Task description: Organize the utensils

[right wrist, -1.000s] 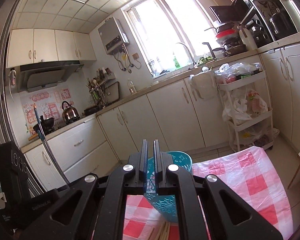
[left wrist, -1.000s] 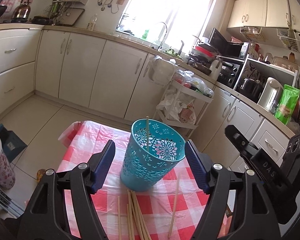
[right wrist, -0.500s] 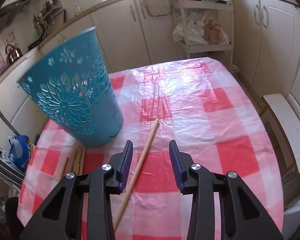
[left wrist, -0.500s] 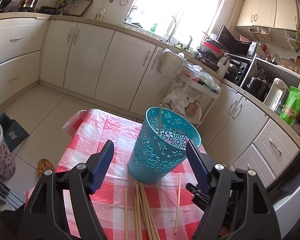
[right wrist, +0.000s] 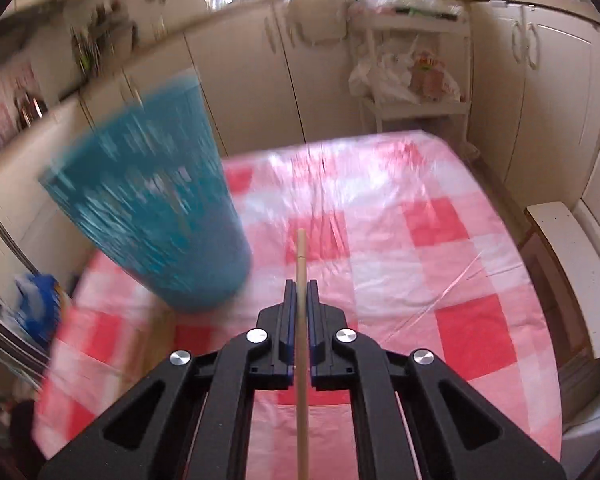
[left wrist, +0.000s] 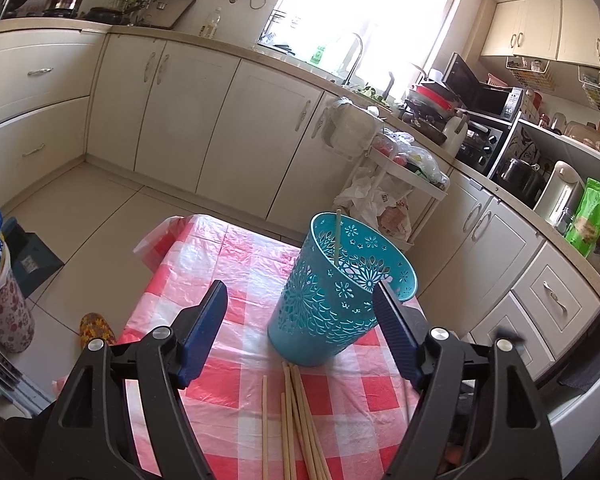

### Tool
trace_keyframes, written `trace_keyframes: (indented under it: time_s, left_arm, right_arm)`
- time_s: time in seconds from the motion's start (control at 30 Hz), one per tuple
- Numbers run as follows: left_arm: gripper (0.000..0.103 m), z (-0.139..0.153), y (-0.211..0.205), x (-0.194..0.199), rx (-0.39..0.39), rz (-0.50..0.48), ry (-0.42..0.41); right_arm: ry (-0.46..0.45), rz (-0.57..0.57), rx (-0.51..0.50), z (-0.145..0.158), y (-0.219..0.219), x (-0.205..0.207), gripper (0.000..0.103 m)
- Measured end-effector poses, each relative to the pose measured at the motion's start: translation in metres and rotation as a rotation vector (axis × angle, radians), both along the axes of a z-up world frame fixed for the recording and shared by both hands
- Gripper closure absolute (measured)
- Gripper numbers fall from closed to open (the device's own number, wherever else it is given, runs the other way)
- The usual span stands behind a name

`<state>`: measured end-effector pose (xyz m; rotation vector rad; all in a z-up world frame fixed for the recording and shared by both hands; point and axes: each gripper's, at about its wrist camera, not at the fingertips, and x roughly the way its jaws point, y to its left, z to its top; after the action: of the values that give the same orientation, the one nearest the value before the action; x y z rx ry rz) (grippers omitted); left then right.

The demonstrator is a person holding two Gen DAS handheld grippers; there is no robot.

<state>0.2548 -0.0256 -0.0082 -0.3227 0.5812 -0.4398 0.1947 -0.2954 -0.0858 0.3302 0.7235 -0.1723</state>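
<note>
A teal cut-out basket stands on the red-and-white checked table with one wooden chopstick upright in it. Several loose chopsticks lie on the cloth in front of it. My left gripper is open, its jaws either side of the basket and not touching it. My right gripper is shut on a single wooden chopstick, which runs along the jaws and points forward, just right of the blurred basket.
White kitchen cabinets and a white trolley with bags stand beyond the table. A white bench is by the table's right edge. A floral bag sits on the floor at left.
My right gripper came down from above the basket, opened over a chopstick lying on the table, then shut on it. The left gripper stayed open around the basket, shifting slightly.
</note>
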Motion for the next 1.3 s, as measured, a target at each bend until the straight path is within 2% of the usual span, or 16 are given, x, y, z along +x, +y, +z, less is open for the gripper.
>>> trace_keyframes:
  time_s: [0.17,0.27,0.43,0.63,0.7,0.83,0.97,1.07,1.2,1.3]
  left_arm:
    - [0.032,0.001,-0.002,-0.006,-0.010,-0.005,-0.002]
    - [0.031,0.004,-0.004,-0.011,-0.018,-0.012,-0.016]
    - [0.030,0.012,-0.003,-0.021,-0.041,0.005,-0.051]
    - [0.027,0.023,0.018,-0.022,-0.106,0.099,-0.098]
    - [0.026,0.026,0.023,-0.019,-0.119,0.120,-0.106]
    - [0.025,0.028,0.029,-0.015,-0.116,0.129,-0.106]
    - [0.025,0.024,0.033,-0.015,-0.100,0.140,-0.105]
    - [0.024,0.019,0.034,-0.015,-0.098,0.144,-0.078]
    - [0.024,0.014,0.033,-0.017,-0.091,0.143,-0.056]
    - [0.024,0.013,0.031,-0.020,-0.076,0.133,-0.051]
  right_arm:
    - [-0.329,0.026,0.137,0.071,0.000,-0.019,0.097]
    - [-0.467,0.049,0.184,0.106,0.006,-0.017,0.097]
    - [-0.614,0.072,0.212,0.139,0.021,0.007,0.097]
    - [-0.754,0.050,0.208,0.155,0.022,0.053,0.097]
    - [-0.749,0.040,0.186,0.145,0.024,0.070,0.097]
    - [-0.583,0.053,0.173,0.100,0.023,0.100,0.096]
    - [-0.524,0.058,0.169,0.072,0.019,0.071,0.096]
    - [-0.485,0.053,0.156,0.065,0.015,0.044,0.095]
    - [-0.424,0.051,0.156,0.057,0.009,0.022,0.085]
    - [-0.377,0.056,0.166,0.051,0.005,0.010,0.084]
